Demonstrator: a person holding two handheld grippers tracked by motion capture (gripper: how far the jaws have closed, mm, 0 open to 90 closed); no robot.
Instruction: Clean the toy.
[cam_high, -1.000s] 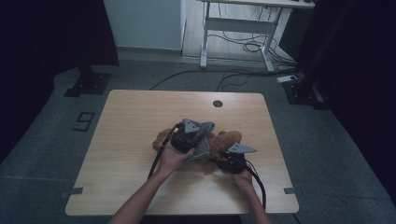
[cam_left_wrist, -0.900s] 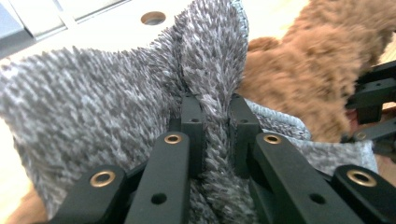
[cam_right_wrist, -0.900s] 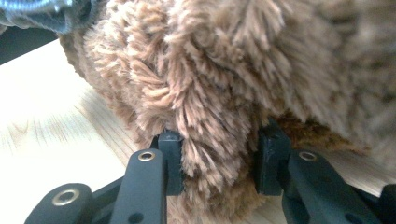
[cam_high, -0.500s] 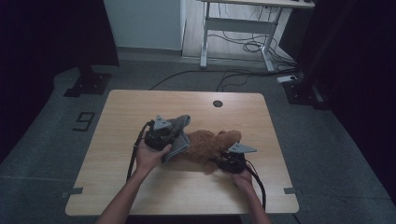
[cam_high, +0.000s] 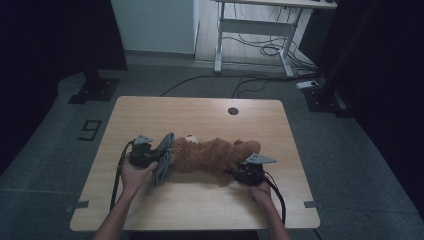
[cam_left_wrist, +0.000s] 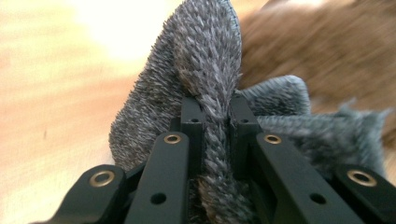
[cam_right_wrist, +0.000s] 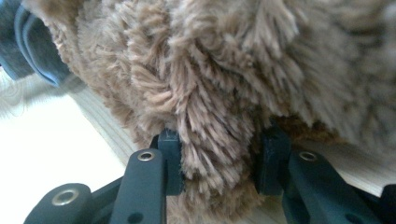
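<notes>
A brown plush bear (cam_high: 210, 156) lies stretched out on the wooden table (cam_high: 200, 115). A grey fuzzy cloth (cam_high: 164, 161) hangs at its left end. My left gripper (cam_high: 156, 158) is shut on a fold of that grey cloth (cam_left_wrist: 205, 56), which is pinched tight between the jaws of the left gripper (cam_left_wrist: 215, 112). At the bear's right end, my right gripper (cam_high: 239, 175) is shut on a tuft of brown fur. In the right gripper view the bear (cam_right_wrist: 210, 70) bulges between the jaws of the right gripper (cam_right_wrist: 219, 149). The grey cloth (cam_right_wrist: 28, 51) shows at the upper left there.
A round cable hole (cam_high: 233, 111) sits near the table's far edge. Behind the table stand a white desk frame with loose cables (cam_high: 260, 35) and a black stand base (cam_high: 92, 90) on the floor. Bare tabletop lies at the far side and the front.
My left hand has moved left and slightly down with the grey cloth, drawing it toward the bear's left end. The bear now lies stretched out. The right hand has stayed put.
</notes>
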